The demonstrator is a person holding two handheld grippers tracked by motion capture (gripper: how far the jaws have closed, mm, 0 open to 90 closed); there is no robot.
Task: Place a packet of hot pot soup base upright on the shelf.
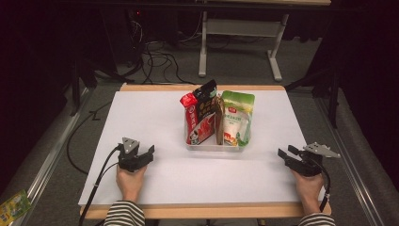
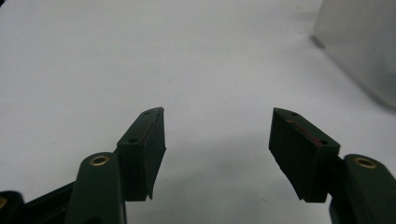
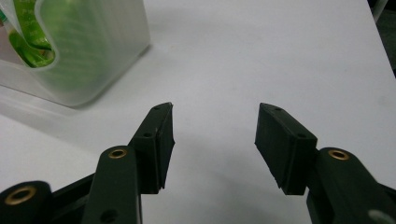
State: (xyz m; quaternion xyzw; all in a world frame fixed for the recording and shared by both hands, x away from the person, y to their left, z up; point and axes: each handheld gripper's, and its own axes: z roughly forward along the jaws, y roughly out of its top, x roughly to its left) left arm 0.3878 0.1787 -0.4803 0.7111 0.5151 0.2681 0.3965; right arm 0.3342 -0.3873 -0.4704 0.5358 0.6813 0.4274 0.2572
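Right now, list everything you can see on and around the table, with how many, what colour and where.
Table: one, white top with a wooden edge, centre of the high view.
Bin: one, clear plastic, middle of the table.
Red and black bag: one, upright in the bin's left part.
Green and white bag: one, upright in the bin's right part.
Small packet: one, yellow-green, on the floor at the bottom left.
Cables: several, black, on the floor beyond the table.
Frame: one, pale grey, behind the table.
Left gripper: one, black, jaws open and empty, near the table's left front.
Right gripper: one, black, jaws open and empty, near the right front.
Sleeves: two, striped, bottom edge.
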